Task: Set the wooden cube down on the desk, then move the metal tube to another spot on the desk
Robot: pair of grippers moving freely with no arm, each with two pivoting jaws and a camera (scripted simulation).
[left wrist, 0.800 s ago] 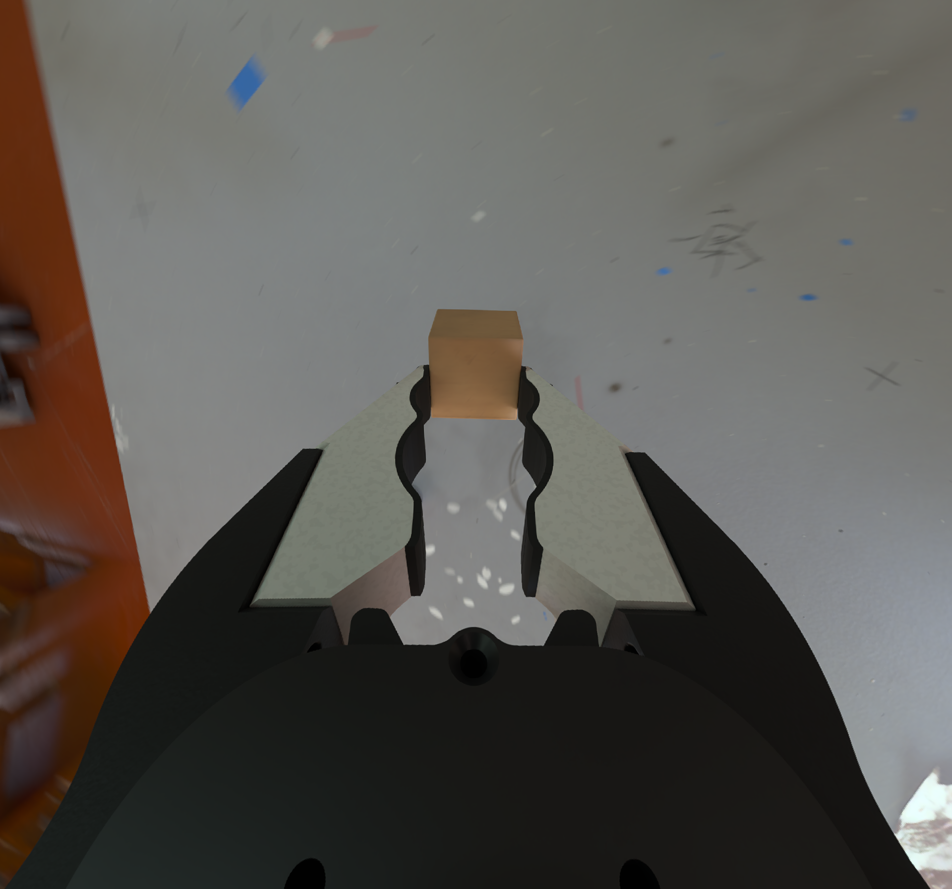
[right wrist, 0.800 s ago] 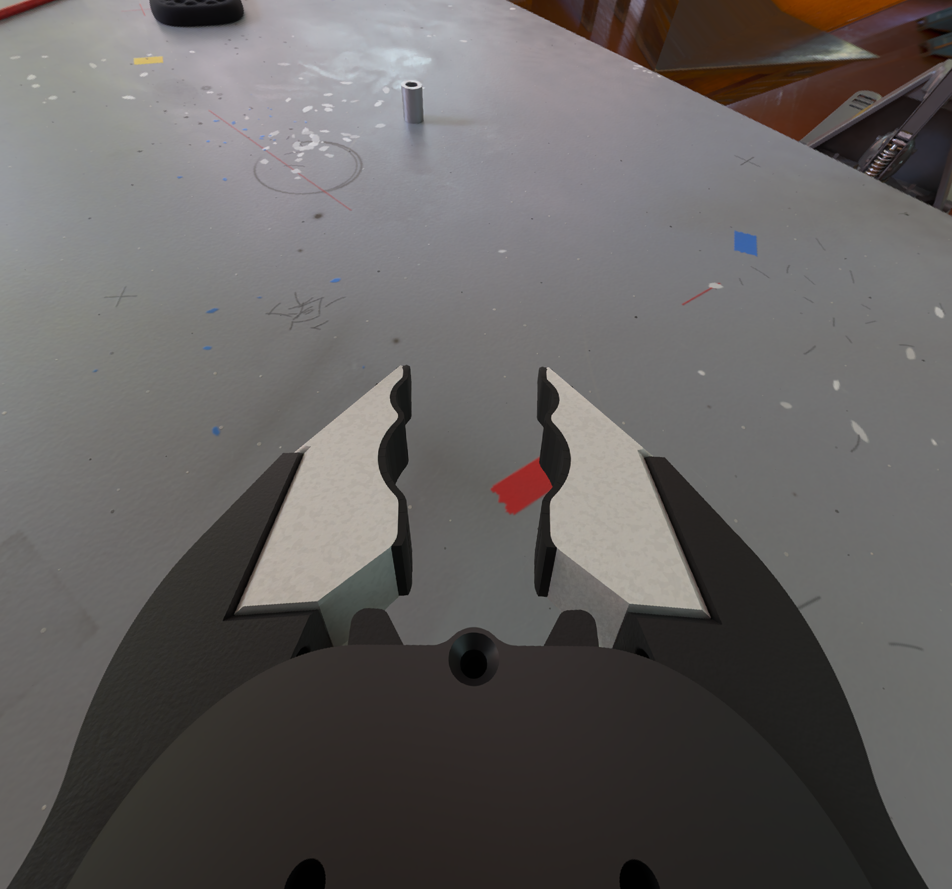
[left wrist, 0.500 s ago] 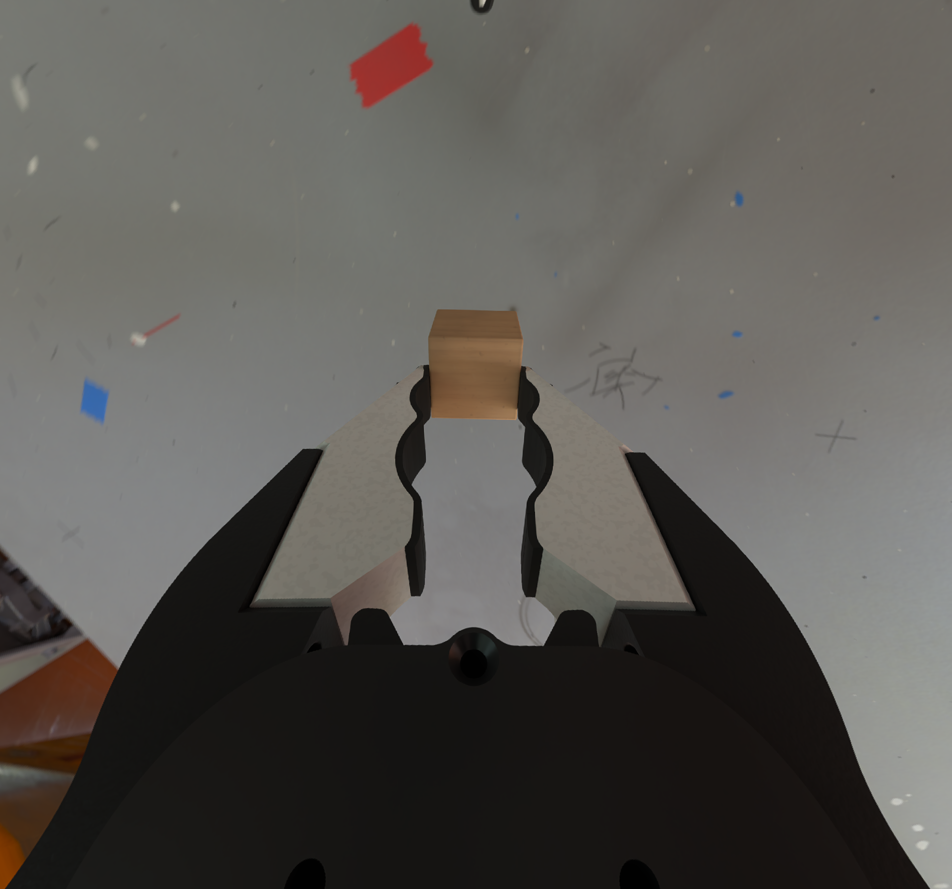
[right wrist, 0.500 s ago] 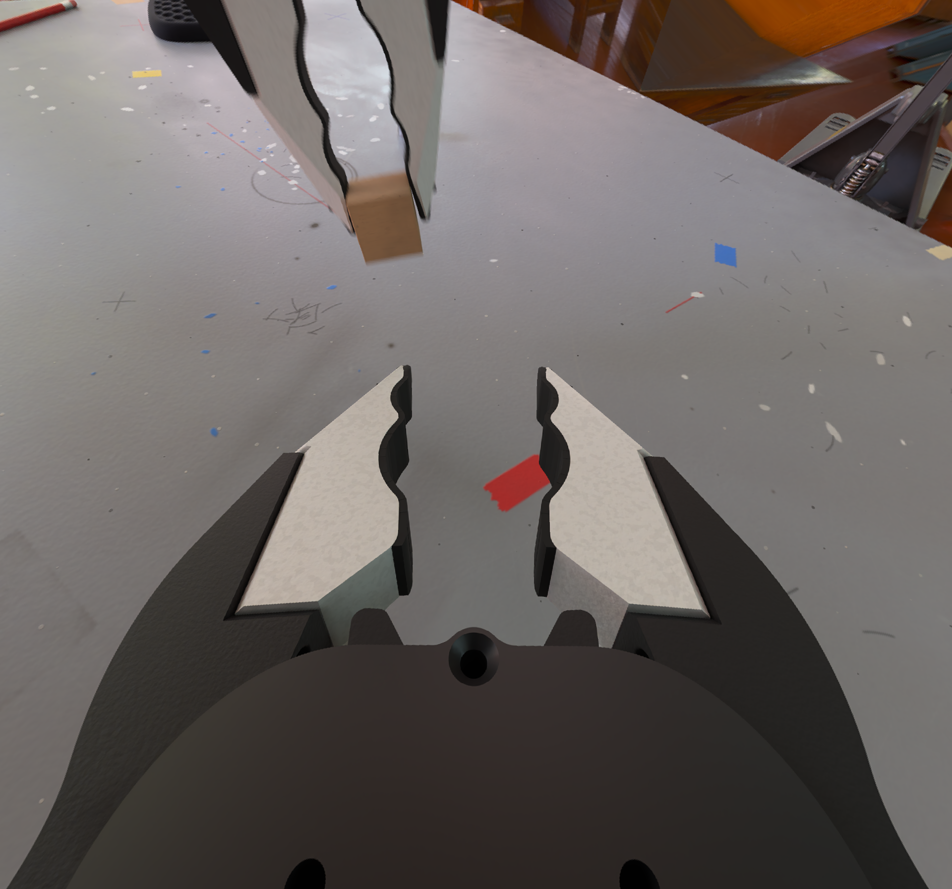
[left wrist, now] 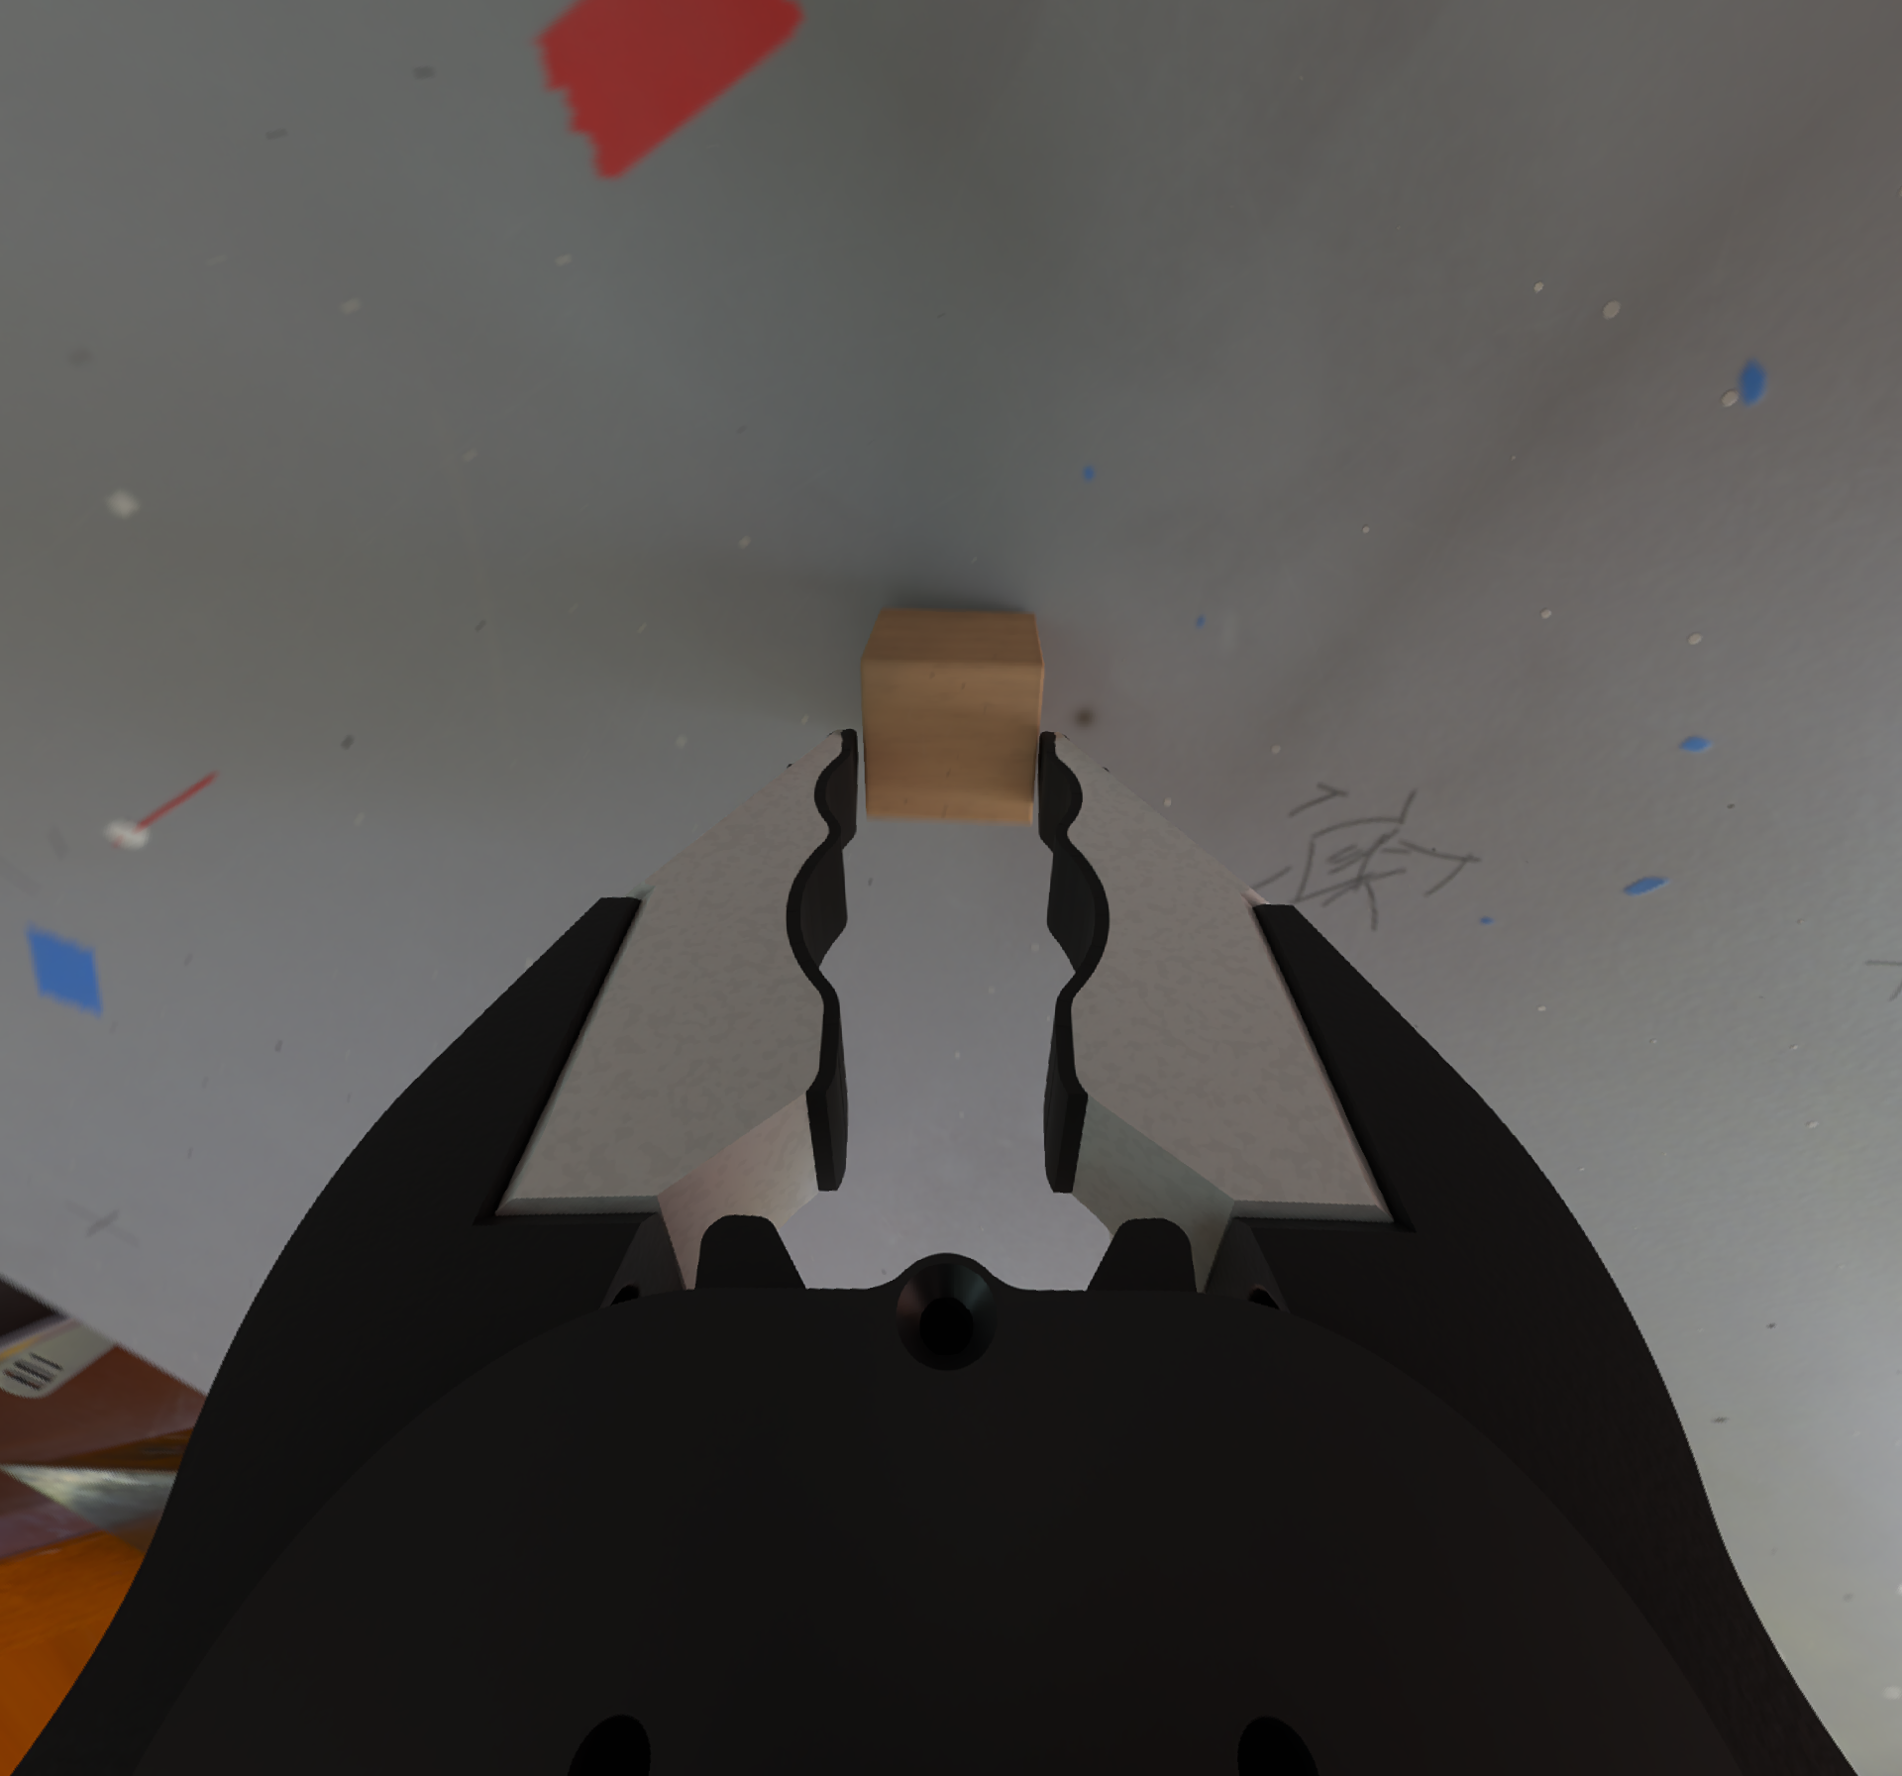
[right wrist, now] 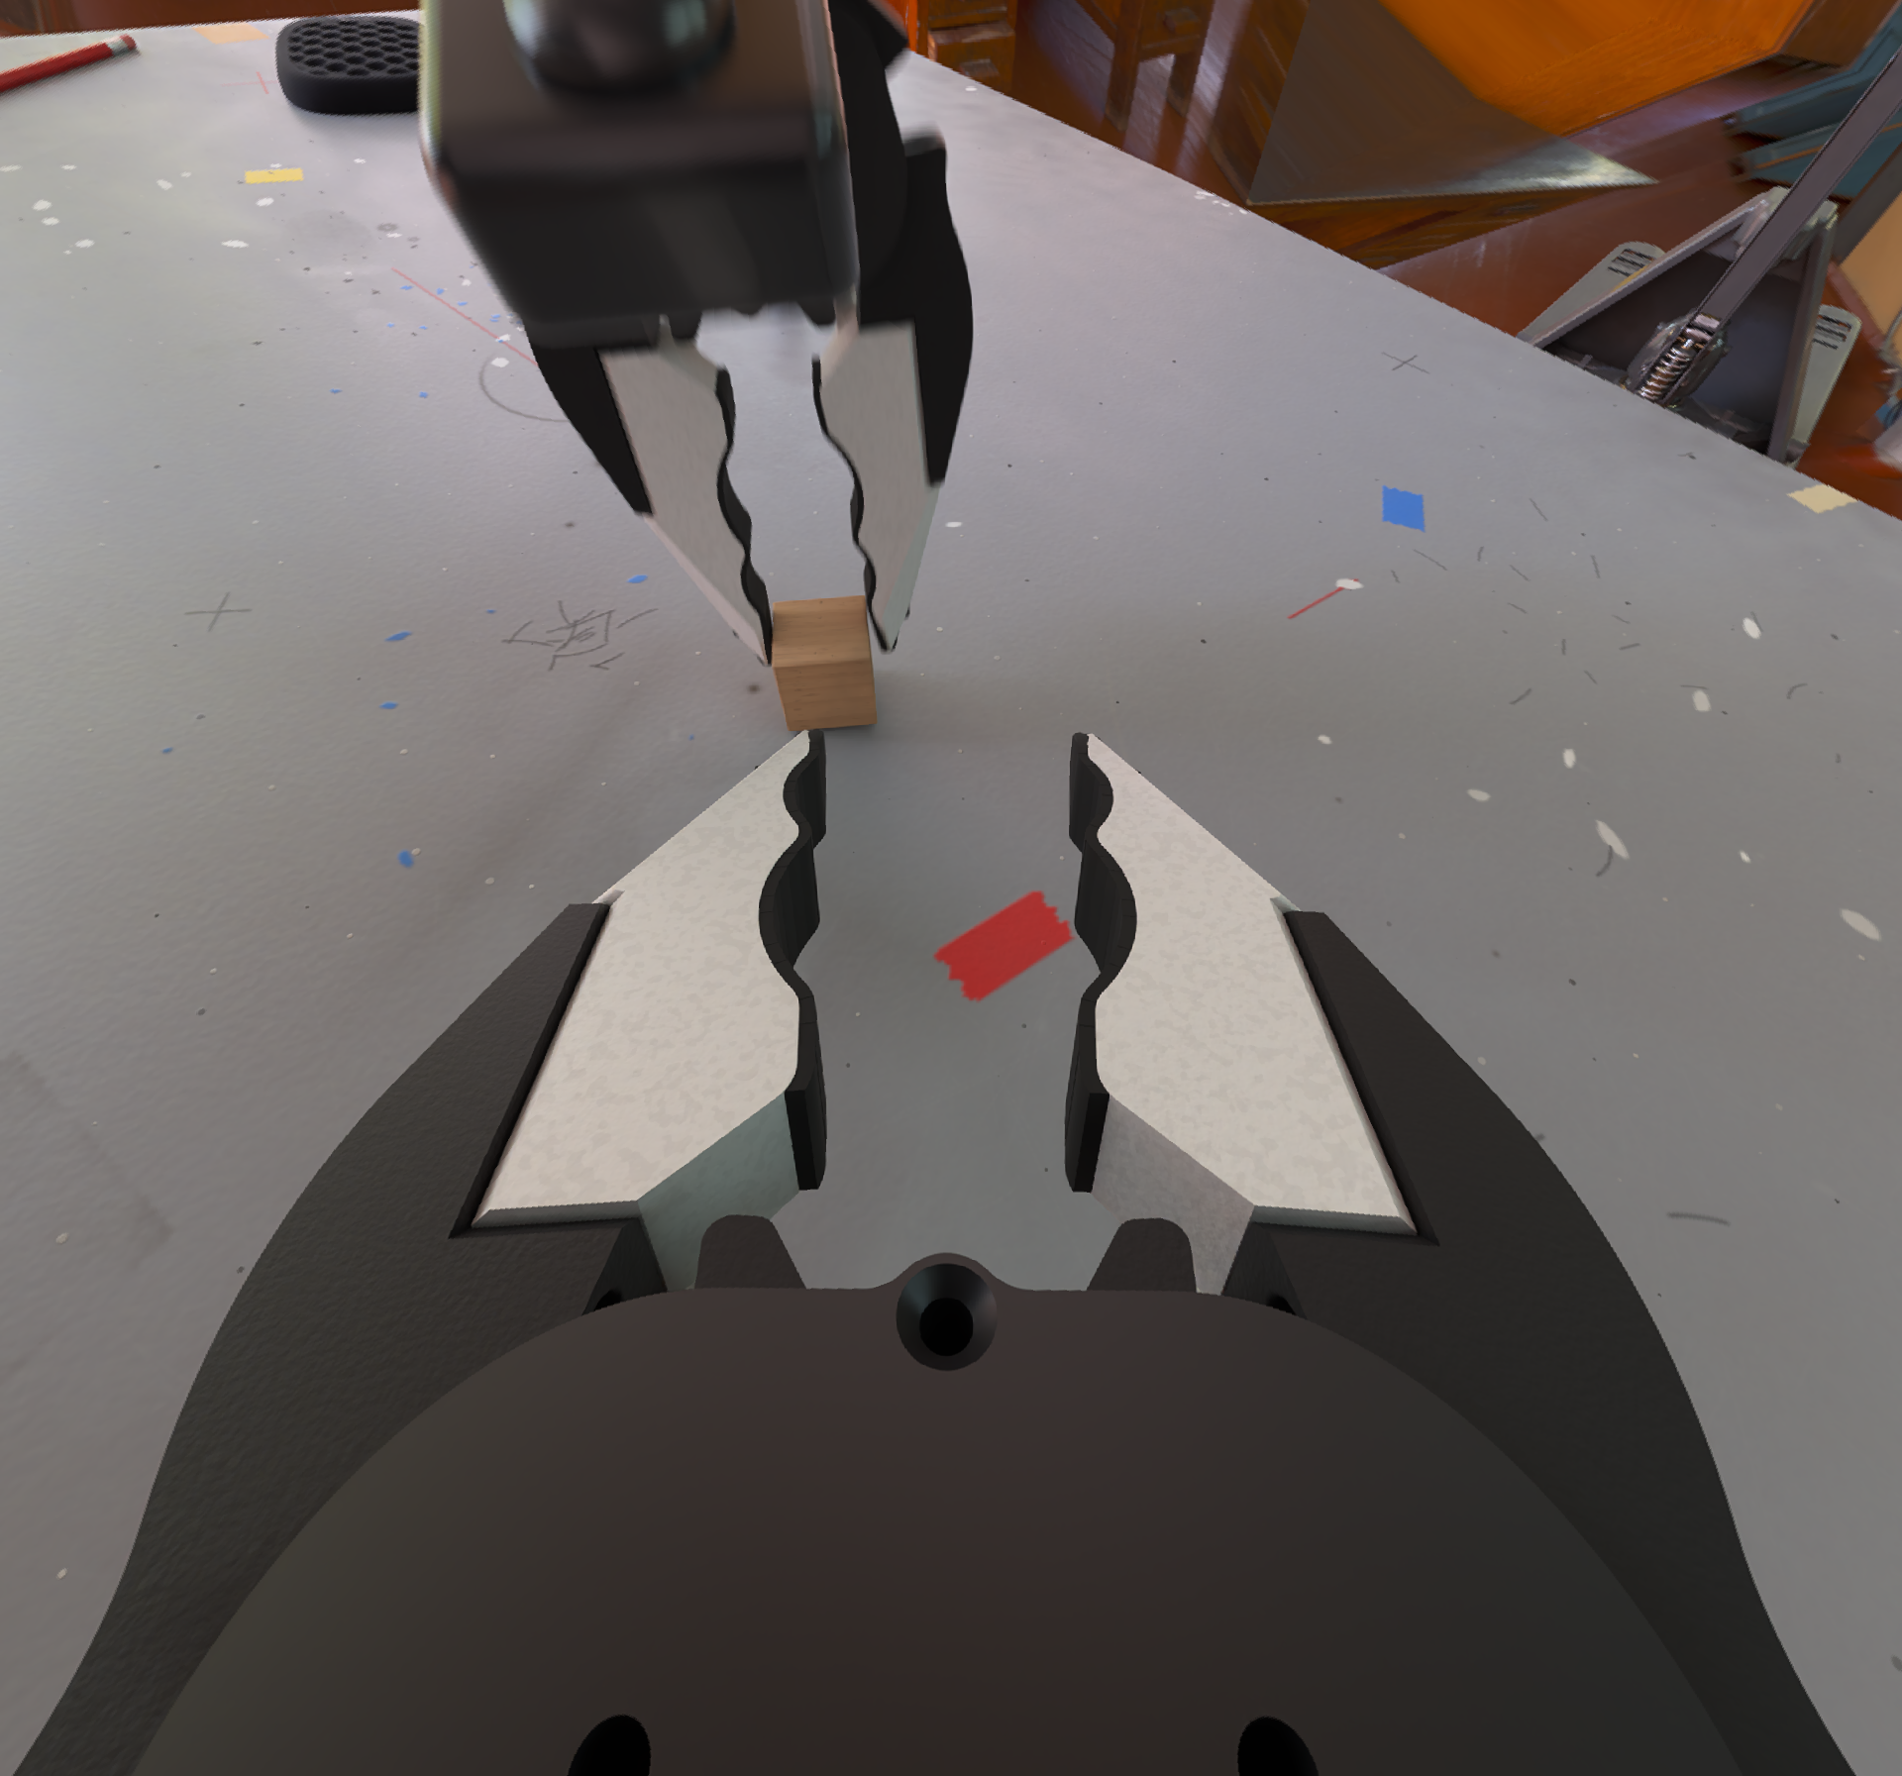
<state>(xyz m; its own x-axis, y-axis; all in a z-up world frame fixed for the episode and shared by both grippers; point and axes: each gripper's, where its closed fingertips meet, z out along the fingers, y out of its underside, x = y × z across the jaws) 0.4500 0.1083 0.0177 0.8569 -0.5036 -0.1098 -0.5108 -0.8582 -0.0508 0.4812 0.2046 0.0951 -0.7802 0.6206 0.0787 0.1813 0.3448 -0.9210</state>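
The wooden cube [left wrist: 952,713] is a small light-brown block pinched between my left gripper's [left wrist: 947,749] fingertips. In the right wrist view the left gripper [right wrist: 823,641] points steeply down, and the cube [right wrist: 829,677] is at or just touching the grey desk [right wrist: 309,903]. It is right in front of my right gripper [right wrist: 947,749]. The right gripper is open and empty, low over the desk, with a red tape patch [right wrist: 1004,944] showing between its fingers. The metal tube is not in view; the left gripper's body blocks the far desk.
A black perforated pad [right wrist: 340,65] and a red pencil [right wrist: 67,59] lie at the desk's far left. The desk's right edge [right wrist: 1441,306] runs diagonally, with wooden furniture and a metal stand beyond. The red tape patch [left wrist: 669,29] lies ahead of the cube.
My left gripper has come down with the cube from mid-air to the desk surface, just ahead of the right gripper. The right gripper has barely moved.
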